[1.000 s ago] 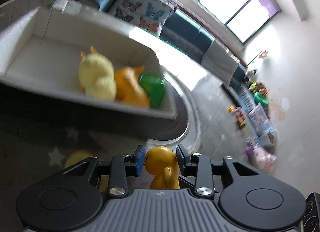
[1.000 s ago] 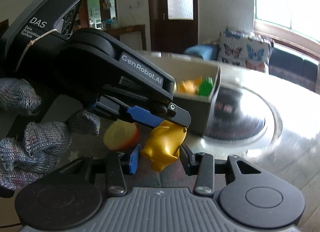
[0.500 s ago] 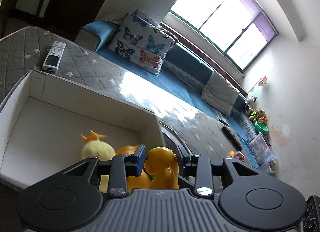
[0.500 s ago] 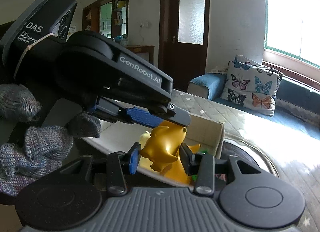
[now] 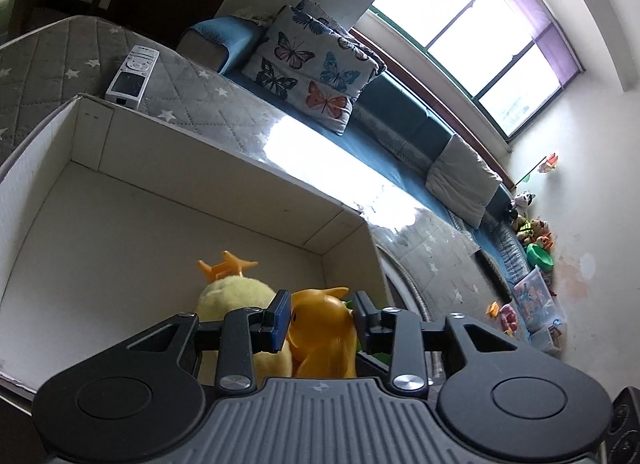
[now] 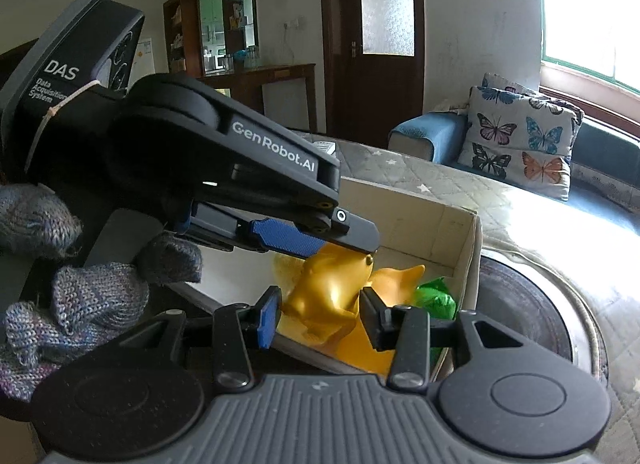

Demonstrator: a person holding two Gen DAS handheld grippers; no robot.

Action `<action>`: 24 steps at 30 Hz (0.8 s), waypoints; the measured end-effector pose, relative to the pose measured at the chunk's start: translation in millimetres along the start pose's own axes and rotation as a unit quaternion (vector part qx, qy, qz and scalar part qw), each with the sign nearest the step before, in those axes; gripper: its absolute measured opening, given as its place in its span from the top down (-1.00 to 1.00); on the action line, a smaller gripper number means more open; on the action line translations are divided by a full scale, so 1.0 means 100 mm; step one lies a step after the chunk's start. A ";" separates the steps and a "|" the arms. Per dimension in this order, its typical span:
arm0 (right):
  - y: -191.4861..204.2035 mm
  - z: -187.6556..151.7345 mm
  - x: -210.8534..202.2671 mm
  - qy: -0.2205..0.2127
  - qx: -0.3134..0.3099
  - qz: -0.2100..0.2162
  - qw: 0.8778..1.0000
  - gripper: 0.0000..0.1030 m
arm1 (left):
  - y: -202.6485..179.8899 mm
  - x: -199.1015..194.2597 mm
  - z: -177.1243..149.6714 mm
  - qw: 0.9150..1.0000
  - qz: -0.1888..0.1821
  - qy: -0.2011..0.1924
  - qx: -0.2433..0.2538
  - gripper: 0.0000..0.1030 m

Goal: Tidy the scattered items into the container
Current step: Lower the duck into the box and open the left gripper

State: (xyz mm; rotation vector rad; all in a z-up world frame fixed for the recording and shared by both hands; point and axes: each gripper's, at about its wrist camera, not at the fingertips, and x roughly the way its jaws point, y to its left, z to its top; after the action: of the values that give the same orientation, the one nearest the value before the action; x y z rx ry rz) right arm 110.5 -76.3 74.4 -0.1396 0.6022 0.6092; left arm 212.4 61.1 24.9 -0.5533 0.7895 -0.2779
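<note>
A grey quilted surface point(image 5: 192, 104) with white stars carries a white cardboard box point(image 5: 120, 224), and both tools hang over its near right corner.

In the left wrist view, the left tool point(image 5: 320, 318) has an orange toy animal point(image 5: 320, 340) between its pads. The jaws are closing, and both pads look to be touching the toy's sides. Just behind it, a yellow plush chick point(image 5: 232, 296) lies on the box floor. Only this view shows the remote control point(image 5: 132, 76) beyond the box's far wall, the bright window point(image 5: 480, 24) and the toys heaped along the far wall point(image 5: 536, 240).

In the right wrist view, the right tool point(image 6: 320, 312) is clamped on a golden toy pig point(image 6: 324, 288), which is held above the box's near rim. Only here can you see the knitted-gloved hand point(image 6: 80, 296) gripping the left tool from the side, a green item point(image 6: 436, 296) in the box corner, and the dark wooden door point(image 6: 384, 44) far back. The butterfly cushion point(image 5: 312, 68) on the blue sofa shows in both views.
</note>
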 end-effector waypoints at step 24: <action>0.34 -0.36 -0.60 -0.023 -0.005 0.003 1.000 -0.19 | -0.12 -0.62 -0.39 0.999 0.009 -0.025 0.039 0.33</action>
State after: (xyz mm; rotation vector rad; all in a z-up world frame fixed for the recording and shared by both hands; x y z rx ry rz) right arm 33.9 -88.7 80.2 -0.1325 0.5554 0.6189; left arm 141.0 64.4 45.8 -0.4782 0.7322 -0.2768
